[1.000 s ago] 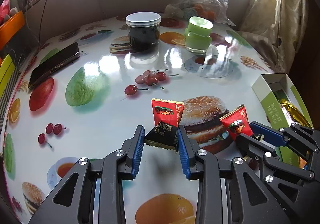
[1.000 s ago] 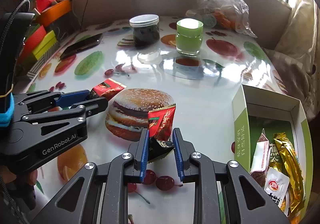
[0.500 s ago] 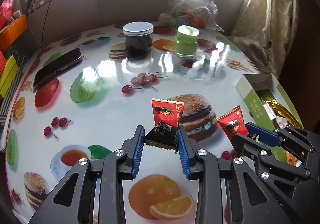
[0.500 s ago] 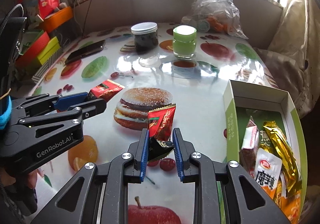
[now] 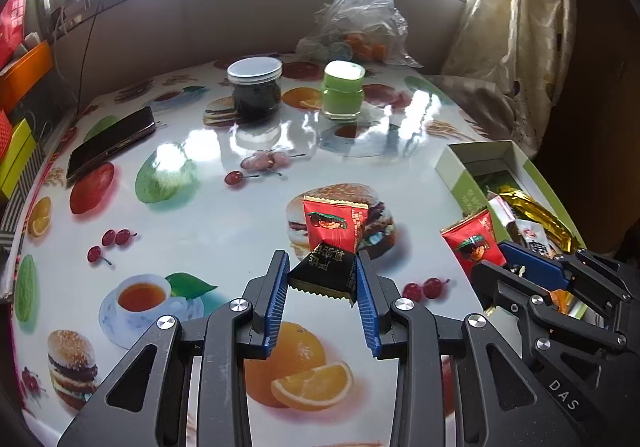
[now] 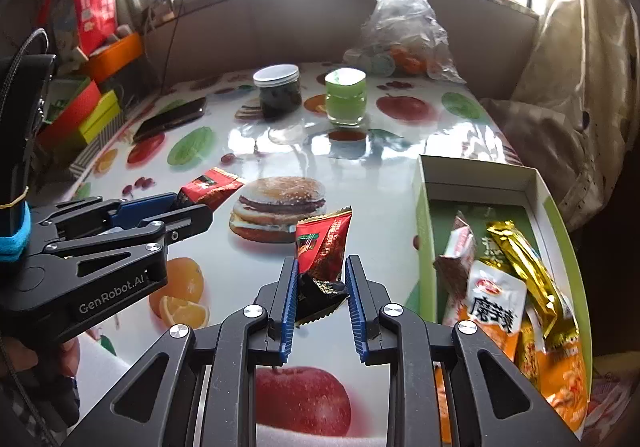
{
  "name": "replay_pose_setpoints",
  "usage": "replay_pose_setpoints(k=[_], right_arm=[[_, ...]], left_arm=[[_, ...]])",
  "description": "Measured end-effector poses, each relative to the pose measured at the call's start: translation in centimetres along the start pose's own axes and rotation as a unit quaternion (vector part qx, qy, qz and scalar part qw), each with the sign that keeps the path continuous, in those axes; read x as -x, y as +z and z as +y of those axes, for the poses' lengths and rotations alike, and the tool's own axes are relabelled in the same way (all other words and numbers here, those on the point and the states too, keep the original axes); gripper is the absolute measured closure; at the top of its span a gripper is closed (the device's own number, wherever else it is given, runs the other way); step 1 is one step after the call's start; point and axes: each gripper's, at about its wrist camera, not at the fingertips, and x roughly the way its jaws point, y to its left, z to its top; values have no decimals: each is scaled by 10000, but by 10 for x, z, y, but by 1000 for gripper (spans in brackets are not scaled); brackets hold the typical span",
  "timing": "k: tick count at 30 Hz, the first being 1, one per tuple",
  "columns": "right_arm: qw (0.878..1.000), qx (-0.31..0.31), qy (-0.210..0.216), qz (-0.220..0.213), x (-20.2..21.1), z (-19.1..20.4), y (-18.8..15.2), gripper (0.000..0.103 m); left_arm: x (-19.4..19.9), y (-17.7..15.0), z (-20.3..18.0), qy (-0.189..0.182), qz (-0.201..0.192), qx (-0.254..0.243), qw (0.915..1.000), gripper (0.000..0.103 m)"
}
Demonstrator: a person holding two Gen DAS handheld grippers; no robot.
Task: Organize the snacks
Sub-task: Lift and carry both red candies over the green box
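My left gripper (image 5: 322, 271) is shut on a red and black snack packet (image 5: 332, 235), held above the table over the printed burger. The same packet (image 6: 212, 187) shows in the right wrist view past the left gripper (image 6: 200, 207). My right gripper (image 6: 322, 279) is shut on a second red and black snack packet (image 6: 322, 247), just left of the green and white box (image 6: 424, 223). That box holds several snack packets, among them a gold one (image 6: 528, 263). In the left wrist view the right gripper (image 5: 508, 259) holds its packet (image 5: 474, 243) beside the box (image 5: 460, 183).
A dark jar with a white lid (image 5: 255, 89), a green jar (image 5: 343, 93) and a clear plastic bag (image 5: 360, 27) stand at the back of the table. A phone (image 5: 110, 143) lies at the left. Coloured boxes (image 6: 84, 115) sit beyond the left edge.
Both grippers have risen and pulled back from the table with their packets still held. More of the table and of the box now shows.
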Motion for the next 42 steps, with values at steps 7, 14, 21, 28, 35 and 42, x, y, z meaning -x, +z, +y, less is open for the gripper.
replay_pose_setpoints(k=[7, 14, 21, 28, 35, 42], right_arm=[[9996, -221, -112, -134, 19, -12, -11, 81], [9985, -415, -269, -232, 36, -29, -20, 81], [9967, -638, -416, -288, 51, -50, -32, 81], [9945, -818, -560, -340, 64, -67, -42, 81], [9913, -1014, -763, -344, 72, -86, -51, 81], [9886, -1142, -941, -275, 72, -100, -59, 81]], left_arm=[[6, -1, -17, -171, -34, -108, 9998, 69], [9, 0, -40, -354, -49, -258, 9990, 69], [10, 2, -64, -508, -52, -416, 9978, 69], [9, 4, -84, -627, -34, -539, 9966, 69], [2, 9, -102, -763, -9, -667, 9948, 69], [-10, 13, -118, -937, 88, -720, 9930, 69]])
